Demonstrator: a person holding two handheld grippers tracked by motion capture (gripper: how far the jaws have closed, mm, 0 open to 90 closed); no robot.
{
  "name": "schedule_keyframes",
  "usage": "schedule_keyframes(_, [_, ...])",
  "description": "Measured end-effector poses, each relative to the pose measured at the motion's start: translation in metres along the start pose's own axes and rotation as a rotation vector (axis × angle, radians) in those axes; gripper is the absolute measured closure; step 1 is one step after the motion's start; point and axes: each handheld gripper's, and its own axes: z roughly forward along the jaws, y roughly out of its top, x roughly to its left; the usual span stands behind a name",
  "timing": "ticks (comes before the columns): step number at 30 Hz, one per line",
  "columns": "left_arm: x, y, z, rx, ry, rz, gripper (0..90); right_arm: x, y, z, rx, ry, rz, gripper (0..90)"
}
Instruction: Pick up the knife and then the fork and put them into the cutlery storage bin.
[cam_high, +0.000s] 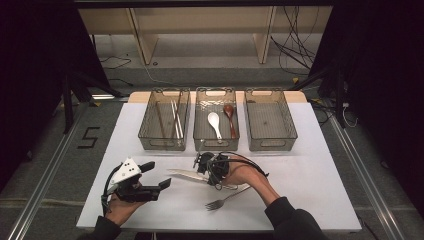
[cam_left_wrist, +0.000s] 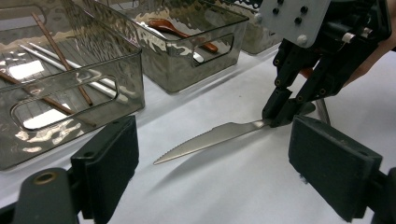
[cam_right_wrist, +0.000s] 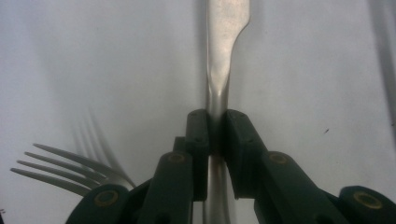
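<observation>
While a fork lies near, the right gripper pinches the knife; the left gripper gapes wide, empty.

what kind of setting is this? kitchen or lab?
Likely a lab recording rig, not a kitchen: a white table ringed by dark curtains, loose cables on the floor, and three clear sorting bins for cutlery.

left gripper: black jaws, grey three-cornered plate (dark screw holes) | right gripper: black, brass-ringed pivots, black cable | sleeves: dark
</observation>
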Motion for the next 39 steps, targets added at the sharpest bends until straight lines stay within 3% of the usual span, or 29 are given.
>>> schedule_keyframes(7, [0.000,0.001,-0.001,-0.007,0.005,0.002,15.9,0.000,-0.001,-0.006,-0.029,0.027,0.007,80.9])
schedule_keyframes(14, [0.001,0.001,-0.003,-0.017,0.011,-0.004,15.9,-0.008,-0.011,-0.022,-0.127,0.023,0.050,80.8])
schedule_keyframes(18, [0.001,0.001,-0.003,-0.018,0.011,-0.004,15.9,-0.015,-0.022,-0.038,-0.214,0.047,0.131,80.8])
schedule_keyframes(25, [0.001,0.001,-0.002,-0.017,0.011,-0.006,15.9,-0.033,-0.045,-0.062,-0.367,0.068,0.227,80.8])
schedule_keyframes(39, [0.003,0.000,-0.003,-0.027,0.011,-0.020,15.9,-0.074,-0.093,-0.098,-0.542,-0.014,0.432,80.8])
